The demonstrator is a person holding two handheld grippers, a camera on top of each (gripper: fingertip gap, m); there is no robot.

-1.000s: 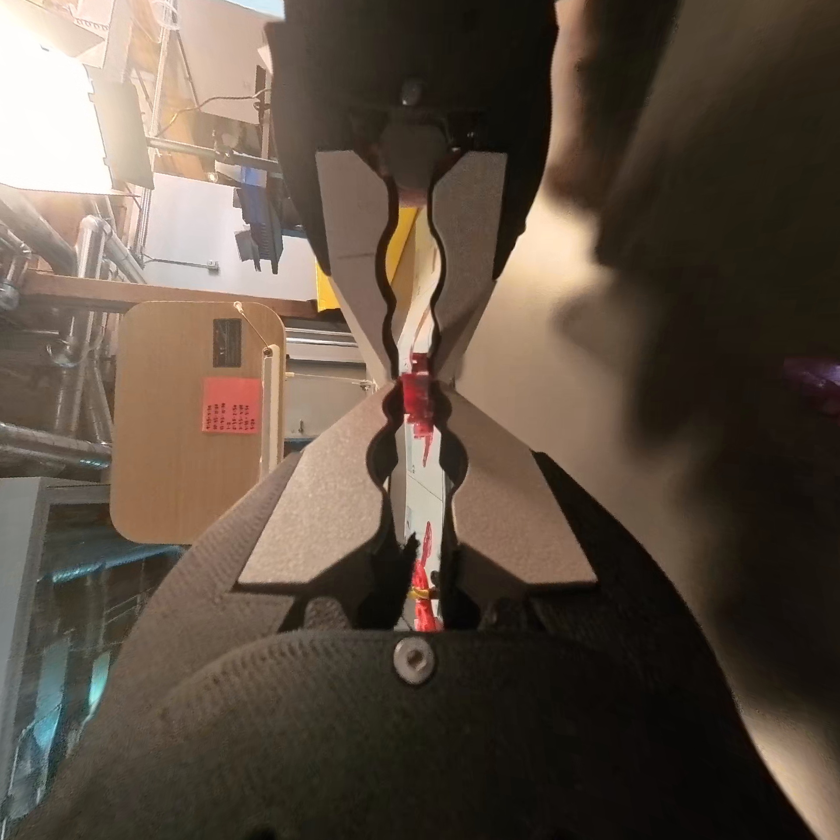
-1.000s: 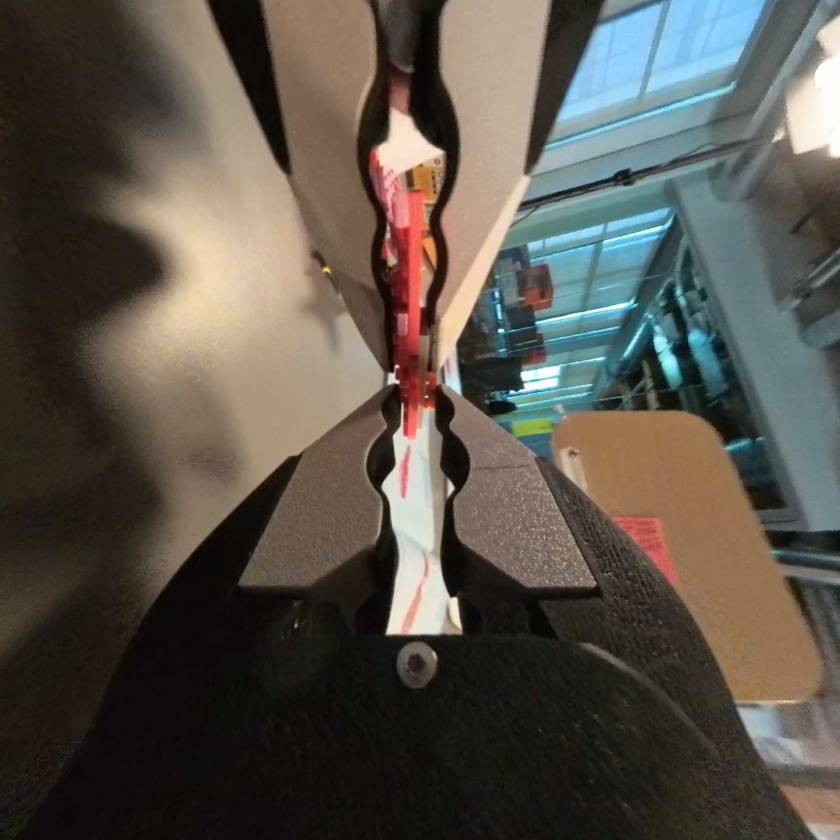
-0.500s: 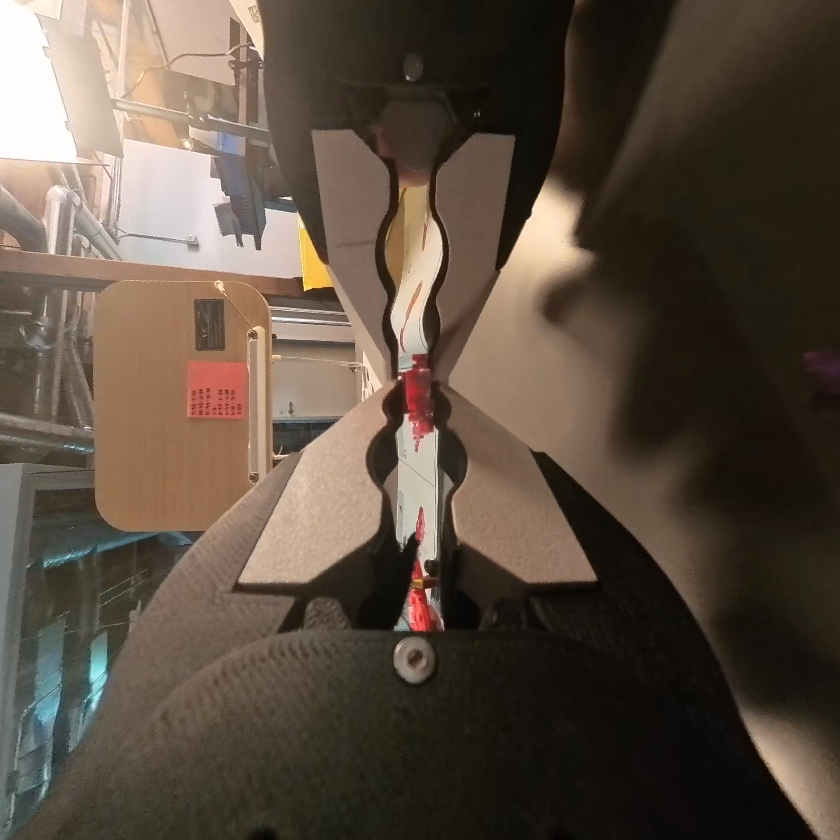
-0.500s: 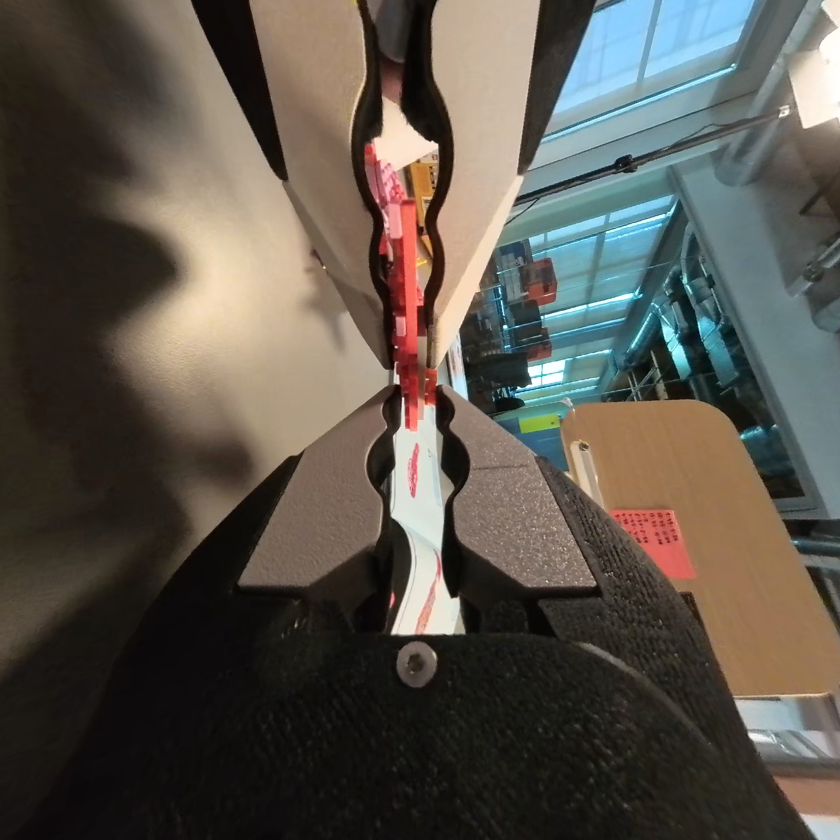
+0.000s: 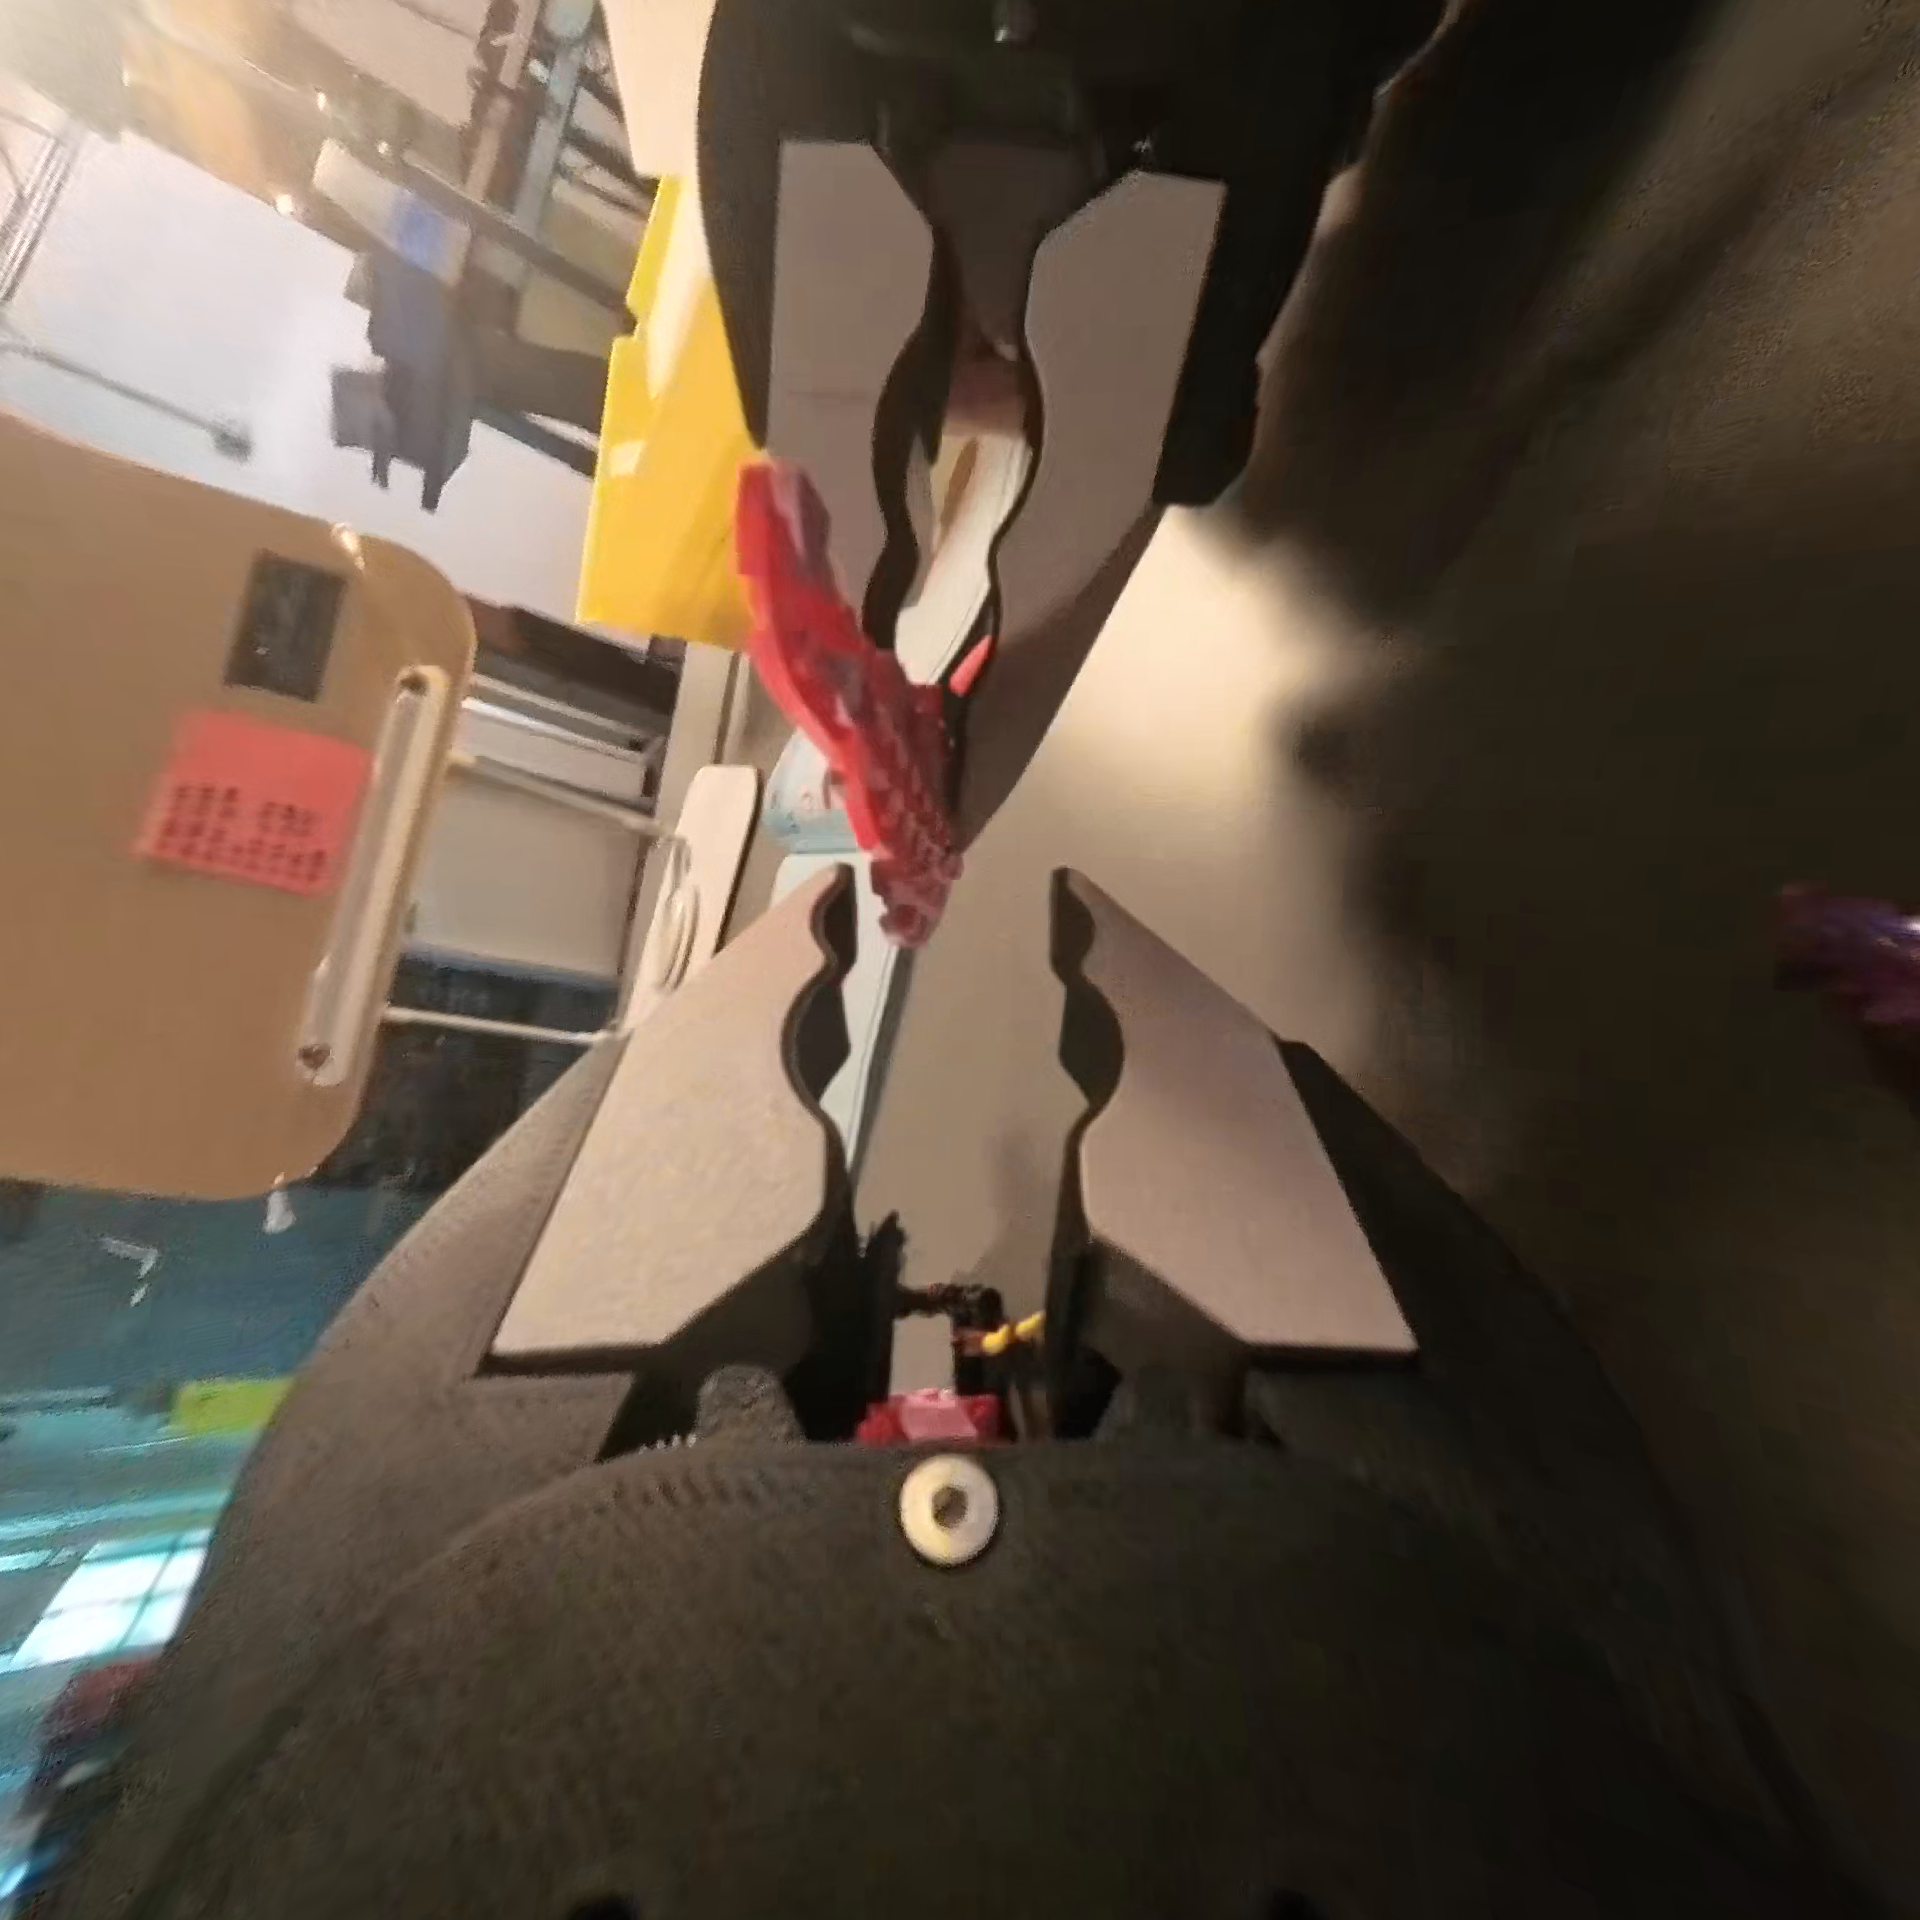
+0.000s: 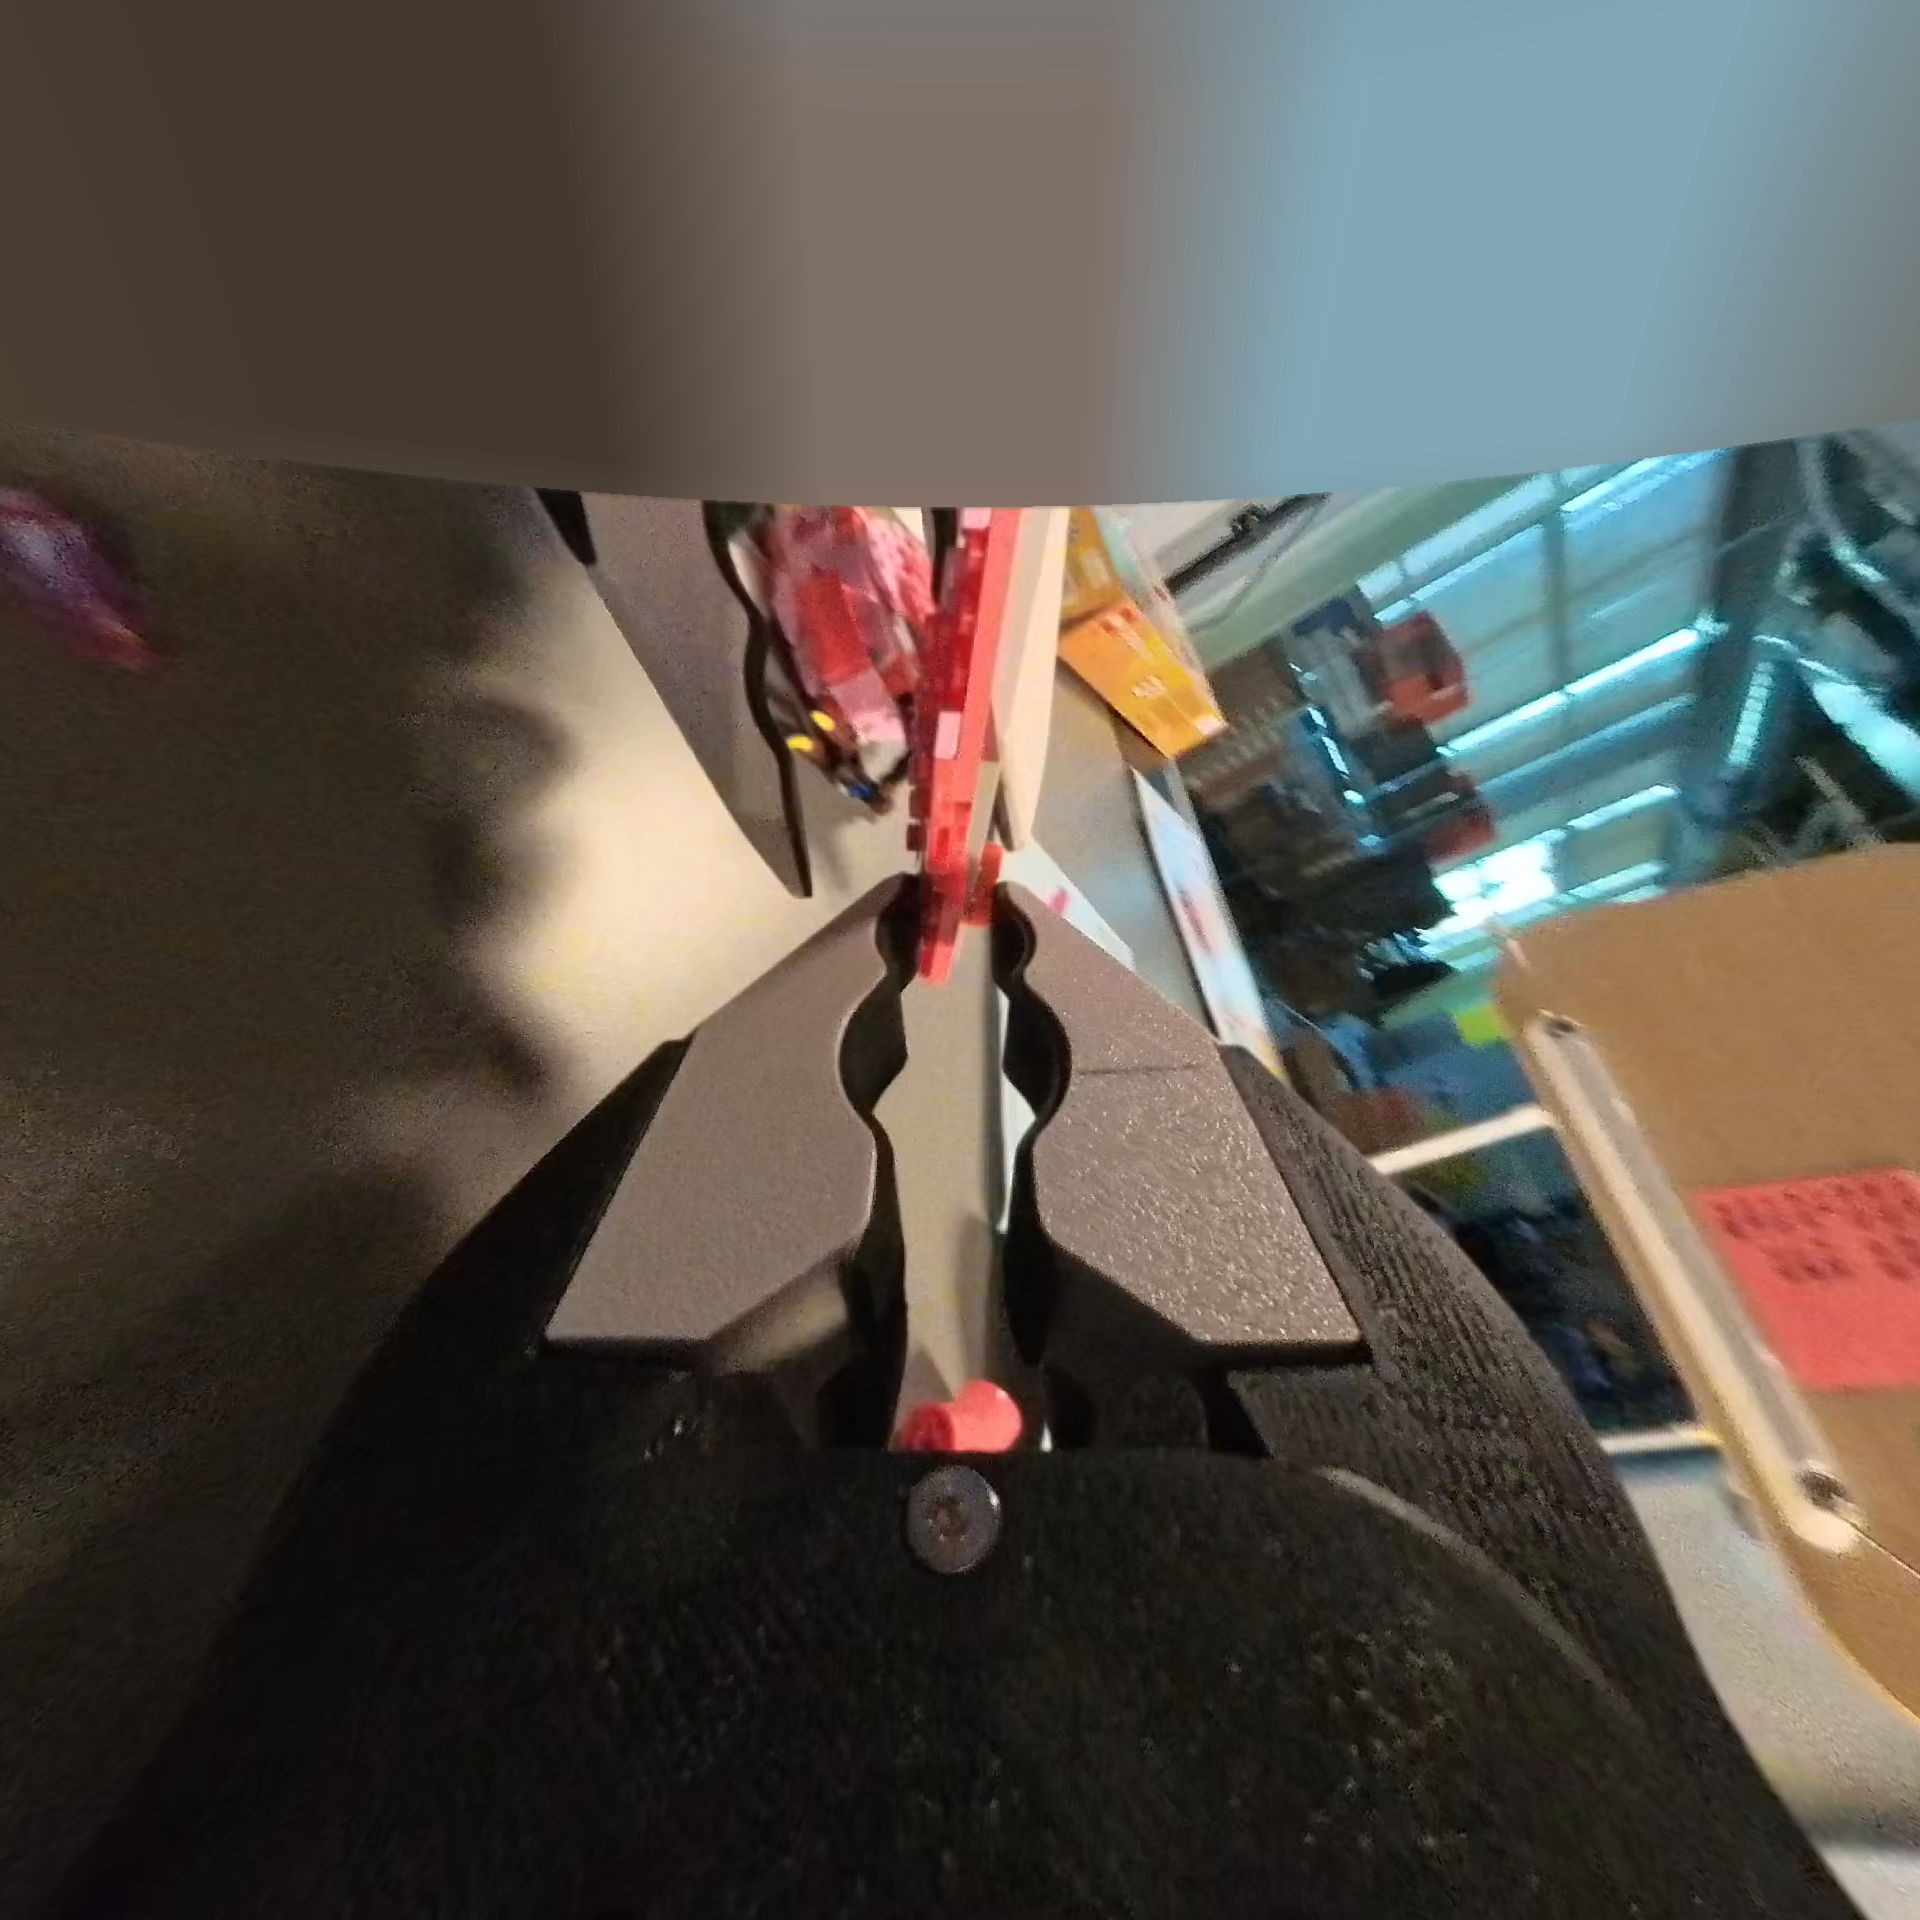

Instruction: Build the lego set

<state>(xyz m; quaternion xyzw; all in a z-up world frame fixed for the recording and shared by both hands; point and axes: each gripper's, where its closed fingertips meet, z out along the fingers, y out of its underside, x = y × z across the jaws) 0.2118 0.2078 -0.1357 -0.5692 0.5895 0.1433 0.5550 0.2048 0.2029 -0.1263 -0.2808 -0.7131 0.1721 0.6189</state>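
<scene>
the red brick plate (image 6: 951,831) now hangs from your right gripper (image 6: 951,914), its fingers clamped on the plate's end. your left gripper (image 5: 951,883) has let go; its fingers stand apart, gripping nothing, above the grey table (image 5: 1195,727).

My left gripper (image 5: 951,883) stands with its jaws spread wide at frame centre, gripping nothing. My right gripper (image 6: 951,904), facing it from the top of the frame, is clamped nearly closed on a red plate (image 6: 951,831).
</scene>
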